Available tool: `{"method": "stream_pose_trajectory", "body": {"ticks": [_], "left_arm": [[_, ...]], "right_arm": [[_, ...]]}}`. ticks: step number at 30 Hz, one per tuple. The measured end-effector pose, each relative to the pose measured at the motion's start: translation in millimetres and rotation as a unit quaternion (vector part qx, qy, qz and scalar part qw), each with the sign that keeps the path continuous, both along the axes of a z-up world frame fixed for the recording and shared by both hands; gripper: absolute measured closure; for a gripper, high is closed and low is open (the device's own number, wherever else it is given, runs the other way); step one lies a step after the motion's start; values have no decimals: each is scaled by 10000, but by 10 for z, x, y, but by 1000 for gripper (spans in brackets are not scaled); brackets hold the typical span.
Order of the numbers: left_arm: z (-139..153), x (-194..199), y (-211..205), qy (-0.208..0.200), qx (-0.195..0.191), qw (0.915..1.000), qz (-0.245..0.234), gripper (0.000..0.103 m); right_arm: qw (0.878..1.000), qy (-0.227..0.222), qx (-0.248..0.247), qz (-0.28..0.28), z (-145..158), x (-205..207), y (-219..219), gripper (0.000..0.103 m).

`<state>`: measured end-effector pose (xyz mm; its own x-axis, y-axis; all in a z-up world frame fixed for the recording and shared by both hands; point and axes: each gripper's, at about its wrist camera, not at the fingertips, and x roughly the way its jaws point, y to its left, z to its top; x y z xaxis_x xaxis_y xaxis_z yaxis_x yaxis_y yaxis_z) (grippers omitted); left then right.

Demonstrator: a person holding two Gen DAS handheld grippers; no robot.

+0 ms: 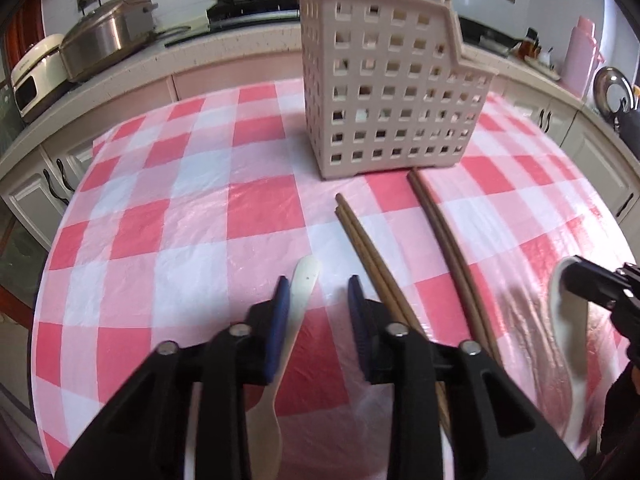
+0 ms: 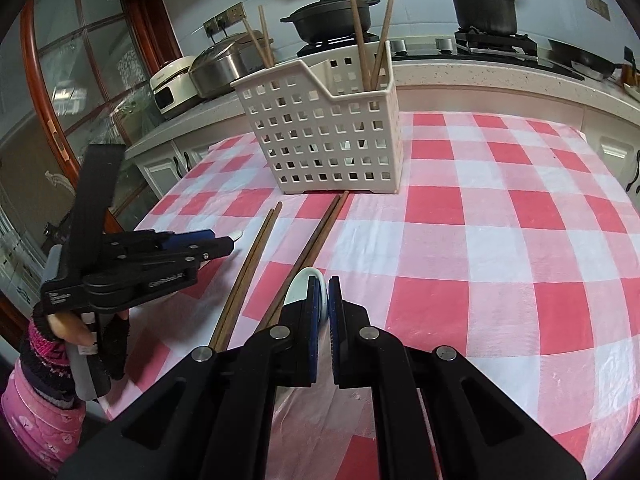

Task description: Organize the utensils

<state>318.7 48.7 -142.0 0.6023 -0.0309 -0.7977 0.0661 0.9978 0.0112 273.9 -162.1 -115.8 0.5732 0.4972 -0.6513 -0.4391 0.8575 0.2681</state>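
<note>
Right gripper (image 2: 327,292) is clamped on a white ceramic spoon (image 2: 301,289): pads pinch the spoon w/ only a sliver of gap between them, bowl rim poking out on the left side of the fingers. In the left wrist view the same spoon (image 1: 566,340) hangs from the right gripper (image 1: 588,284) at far right, raised off the tablecloth (image 1: 192,200), handle trailing down toward the near edge.

Left gripper (image 1: 318,296) is part open, holding nothing. A cream plastic spoon (image 1: 298,300) lies flat on the cloth under it, its handle end showing between the blue pads, nearer the left pad; pads don't press on it. From the right wrist view, the left gripper (image 2: 230,242) hovers low over the cloth, a person's hand (image 2: 76,330) on its grip.

Two pairs of brown chopsticks lie on the cloth btw the grippers: one pair (image 1: 372,256) just right of the left gripper's right finger, the other pair (image 1: 448,240) further right, its tips touching the base of the beige perforated utensil basket (image 1: 384,96). Basket stands upright at the far side of the table, w/ more chopsticks (image 2: 362,28) standing in it.
</note>
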Motion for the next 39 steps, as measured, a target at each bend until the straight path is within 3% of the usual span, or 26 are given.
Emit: {"method": "stream_pose_trajectory", "body": {"ticks": [2, 8, 14, 18, 19, 20, 22, 27, 30, 31, 39], "left_arm": [[-24, 37, 3, 12, 161, 9999, 26, 91], [152, -44, 37, -325, 58, 9994, 47, 103], [513, -347, 60, -951, -180, 9953, 21, 103], [476, -346, 43, -662, -306, 9972, -161, 102], [432, -313, 48, -580, -320, 9978, -104, 96], [386, -280, 45, -505, -294, 9983, -61, 81], [269, -196, 52, -339, -300, 9990, -34, 72], [3, 15, 31, 20, -77, 10000, -20, 73], [-63, 81, 21, 21, 83, 10000, -37, 91], [-60, 92, 20, 28, 88, 9999, -44, 91], [288, -183, 71, -723, -108, 9973, 81, 91]], "right_arm": [[10000, 9, 20, -12, -12, 5, -5, 97], [9996, -228, -6, -148, 100, -35, -27, 97], [9968, -773, -97, -197, 383, -163, -1, 97], [9965, -810, -85, -205, 449, -192, 28, 97], [9964, -813, -88, -206, 452, -200, 35, 97], [9964, -817, -91, -197, 453, -213, 38, 97], [9964, -824, -92, -202, 448, -227, 34, 97], [9970, -724, -11, -267, 398, -167, -34, 97], [9973, -666, 12, -314, 357, -124, -68, 97], [9973, -651, 19, -331, 347, -112, -77, 97], [9949, -885, 46, -473, 460, -140, -100, 97]]}}
